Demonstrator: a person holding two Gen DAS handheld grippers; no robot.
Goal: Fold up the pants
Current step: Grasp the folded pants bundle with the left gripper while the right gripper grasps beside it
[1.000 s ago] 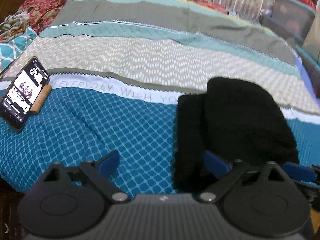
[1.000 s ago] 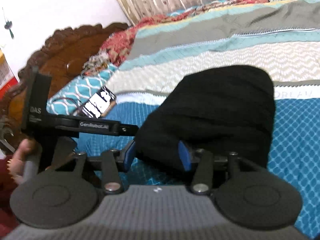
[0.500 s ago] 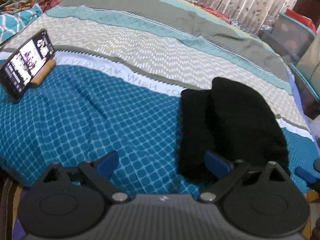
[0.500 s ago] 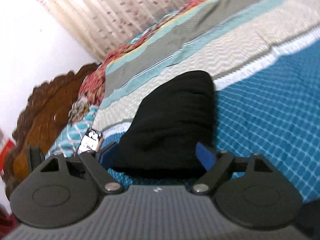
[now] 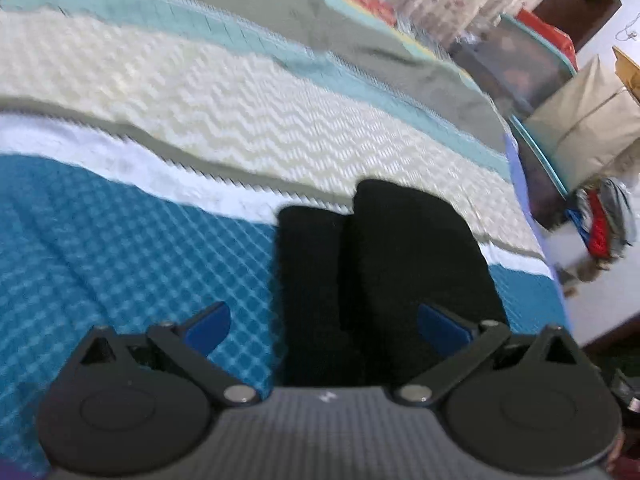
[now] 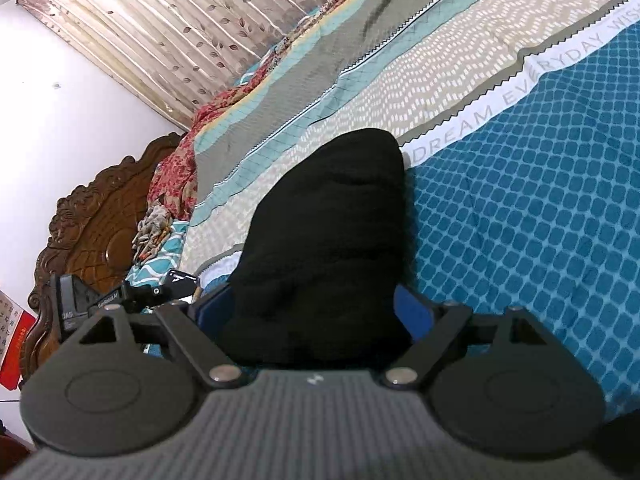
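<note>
Bedspread (image 5: pixel 132 248) blue-checked with striped bands, folded black pants (image 5: pixel 384 264), curtain (image 6: pixel 168 36)

Striped, patterned bedspread (image 5: pixel 248 92), leaf-print curtain (image 6: pixel 168 32), carved wooden headboard (image 6: pixel 92 220), stacked storage boxes (image 5: pixel 516 60) beside bed.

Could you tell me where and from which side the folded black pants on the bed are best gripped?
The folded black fabric pants lie as a thick bundle on the blue patterned bedspread. I would probably grip the near edge, coming in low from the bed's near side: there the stacked layers face the cameras. The right tongs already straddle it, open; the left tongs also stand open.
</note>
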